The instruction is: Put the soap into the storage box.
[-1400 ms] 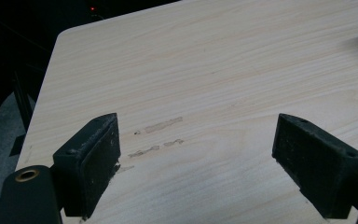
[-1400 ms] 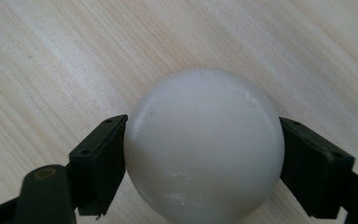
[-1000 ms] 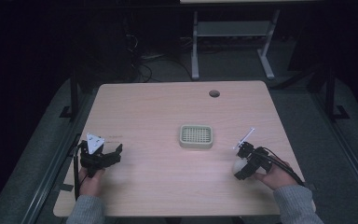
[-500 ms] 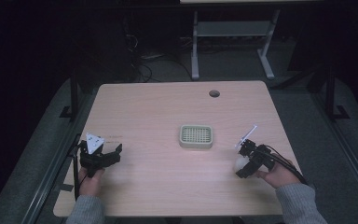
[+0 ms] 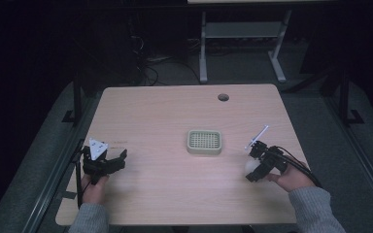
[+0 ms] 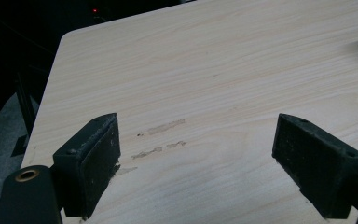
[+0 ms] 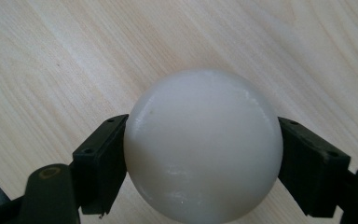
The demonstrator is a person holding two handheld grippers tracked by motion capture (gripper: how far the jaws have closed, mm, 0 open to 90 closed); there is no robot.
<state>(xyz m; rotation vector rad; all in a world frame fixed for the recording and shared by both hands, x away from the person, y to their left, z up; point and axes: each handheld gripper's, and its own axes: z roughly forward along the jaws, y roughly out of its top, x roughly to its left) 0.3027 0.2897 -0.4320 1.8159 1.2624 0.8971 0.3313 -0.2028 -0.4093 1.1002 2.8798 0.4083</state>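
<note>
Right tongs [image 7: 203, 158] perhaps edged leftward, gripping white ball [image 7: 203, 144].

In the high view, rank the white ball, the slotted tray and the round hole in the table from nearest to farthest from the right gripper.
1. White ball: between the jaws of the right gripper, near the table's right edge.
2. Slotted tray: mid-table, to the gripper's left.
3. Round hole: near the far edge.

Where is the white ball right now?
The smooth white ball sits clamped between the right gripper's black jaws, low over the light wooden table at its right side in the high view, right of the pale green slotted tray.
</note>
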